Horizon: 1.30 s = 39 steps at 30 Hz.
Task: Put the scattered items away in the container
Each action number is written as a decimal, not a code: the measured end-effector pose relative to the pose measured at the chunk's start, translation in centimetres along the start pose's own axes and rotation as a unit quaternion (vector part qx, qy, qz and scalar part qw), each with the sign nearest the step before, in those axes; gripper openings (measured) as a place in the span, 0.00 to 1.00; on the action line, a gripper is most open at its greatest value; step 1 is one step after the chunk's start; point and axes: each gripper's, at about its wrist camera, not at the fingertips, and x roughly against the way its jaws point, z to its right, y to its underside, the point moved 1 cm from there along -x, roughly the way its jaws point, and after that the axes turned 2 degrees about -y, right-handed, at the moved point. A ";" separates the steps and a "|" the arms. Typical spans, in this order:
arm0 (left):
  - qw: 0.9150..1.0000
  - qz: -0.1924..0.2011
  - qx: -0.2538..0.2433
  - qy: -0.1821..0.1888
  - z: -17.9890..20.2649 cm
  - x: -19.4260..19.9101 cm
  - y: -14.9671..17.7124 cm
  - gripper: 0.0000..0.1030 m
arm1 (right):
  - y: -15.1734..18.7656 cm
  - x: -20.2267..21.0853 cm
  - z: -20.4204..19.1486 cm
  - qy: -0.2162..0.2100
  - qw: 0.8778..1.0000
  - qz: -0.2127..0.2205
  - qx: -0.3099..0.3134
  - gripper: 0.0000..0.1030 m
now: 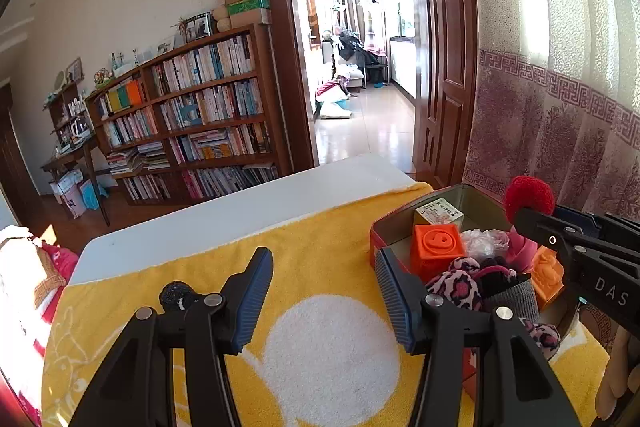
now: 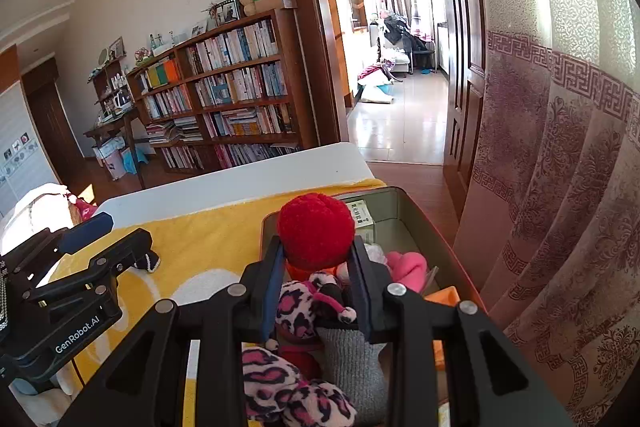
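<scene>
The right gripper (image 2: 318, 259) is clamped on a red pompom (image 2: 316, 229), held above the tin (image 2: 416, 219) of toys and socks at the right end of the yellow towel (image 1: 320, 255) on the table (image 1: 248, 203); the left gripper (image 1: 324, 287) hangs apart and empty over the towel, a small black item (image 1: 176, 295) behind it

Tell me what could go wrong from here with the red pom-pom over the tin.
The right tongs pinch only the lower part of the red pom-pom, so it might slip out early. The tin already looks heaped, with the leopard-print glove on top, so a drop could roll off. A small dark item on the towel might get missed.
</scene>
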 end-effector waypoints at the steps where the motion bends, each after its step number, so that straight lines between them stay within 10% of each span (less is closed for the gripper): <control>1: 1.000 -0.006 0.005 0.012 0.3 -0.3 -0.1 0.54 | -0.1 0.1 0.7 0.005 1.000 0.002 -0.004 0.33; 17: 0.996 -0.044 0.017 0.080 4.8 -4.6 -1.5 0.54 | -0.9 0.4 7.1 0.026 0.999 0.008 -0.042 0.33; 24: 0.993 -0.066 0.093 0.004 -3.4 -6.3 0.6 0.79 | -0.6 -1.2 5.7 0.001 0.999 -0.004 -0.038 0.33; 32: 0.974 -0.103 0.186 -0.077 -15.3 -9.0 4.6 0.79 | -0.8 -2.1 3.2 -0.016 1.000 -0.008 -0.025 0.33; 39: 0.963 -0.152 0.205 -0.080 -18.6 -13.7 7.4 0.79 | -0.6 -3.2 1.6 -0.015 1.000 -0.019 -0.018 0.33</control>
